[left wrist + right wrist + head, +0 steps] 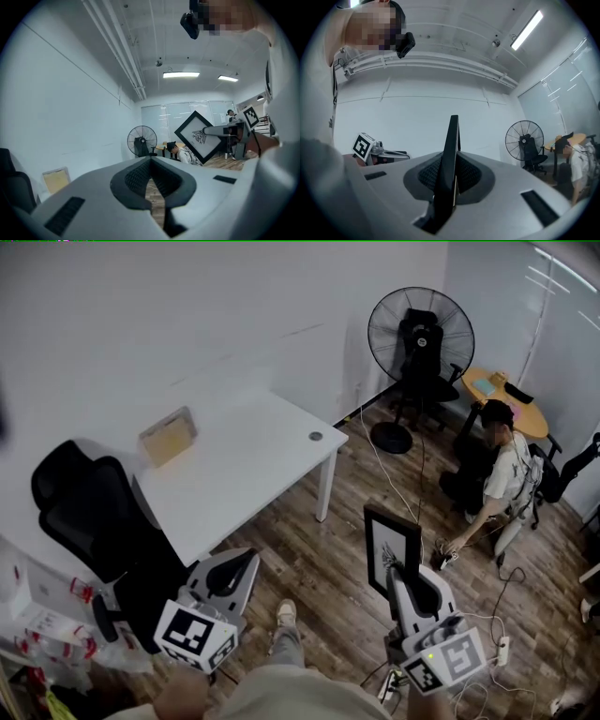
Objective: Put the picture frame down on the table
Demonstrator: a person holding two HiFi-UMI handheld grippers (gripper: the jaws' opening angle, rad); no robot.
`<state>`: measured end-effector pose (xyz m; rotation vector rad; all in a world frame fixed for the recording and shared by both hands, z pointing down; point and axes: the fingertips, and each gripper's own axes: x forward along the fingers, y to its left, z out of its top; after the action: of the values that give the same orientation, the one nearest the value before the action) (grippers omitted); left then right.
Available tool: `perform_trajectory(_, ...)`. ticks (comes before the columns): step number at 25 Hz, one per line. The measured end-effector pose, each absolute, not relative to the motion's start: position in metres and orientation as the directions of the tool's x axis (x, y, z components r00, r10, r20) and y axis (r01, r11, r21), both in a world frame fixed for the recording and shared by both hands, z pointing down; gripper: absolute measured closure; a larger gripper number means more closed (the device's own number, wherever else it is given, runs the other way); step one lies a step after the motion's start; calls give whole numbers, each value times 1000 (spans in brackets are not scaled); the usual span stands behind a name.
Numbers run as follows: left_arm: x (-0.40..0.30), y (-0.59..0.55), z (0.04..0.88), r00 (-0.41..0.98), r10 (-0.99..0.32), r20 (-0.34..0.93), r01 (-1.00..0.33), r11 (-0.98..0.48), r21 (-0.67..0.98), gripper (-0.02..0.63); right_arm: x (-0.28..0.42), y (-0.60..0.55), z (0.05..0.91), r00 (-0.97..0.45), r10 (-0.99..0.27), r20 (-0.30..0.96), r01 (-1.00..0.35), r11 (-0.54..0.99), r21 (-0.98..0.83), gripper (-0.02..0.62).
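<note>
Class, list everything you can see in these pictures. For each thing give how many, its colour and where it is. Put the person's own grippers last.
picture frame: 1, black with a white picture, held above the floor
table: 1, white, against the wall
cardboard panel: 1, tan, on the table, leaning on the wall
small disc: 1, grey, near the table's right corner
office chair: 1, black, left of the table
standing fan: 1, black, far corner
round table: 1, wooden, right of the fan
crouching person: 1, pale shirt, on the floor
left gripper: 1, grey, shut, empty
right gripper: 1, grey, shut on the picture frame
</note>
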<state>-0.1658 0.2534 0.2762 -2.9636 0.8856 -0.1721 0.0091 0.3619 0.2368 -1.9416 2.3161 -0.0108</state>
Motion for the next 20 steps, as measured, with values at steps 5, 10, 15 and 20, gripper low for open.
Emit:
perform_trajectory(5, -149, 200, 278, 849, -521, 91, -516, -854, -68, 584, 21, 303, 244, -168, -984, -62, -977, 175, -121, 535)
perform_trajectory(10, -135, 143, 280, 860, -497, 112, -495, -867, -52, 584, 32, 241, 254, -165, -986, -31, -964, 168, -205, 535)
perform_trajectory(15, -131, 80, 287, 868, -483, 115, -482, -875, -39, 584, 37, 178, 262, -162, -987, 4, -955, 156, -254, 535)
perform_trajectory(20, -130, 24, 297, 869, -478, 131, -479, -878, -23, 584, 39, 118, 273, -171, -985, 20, -926, 154, -345, 535)
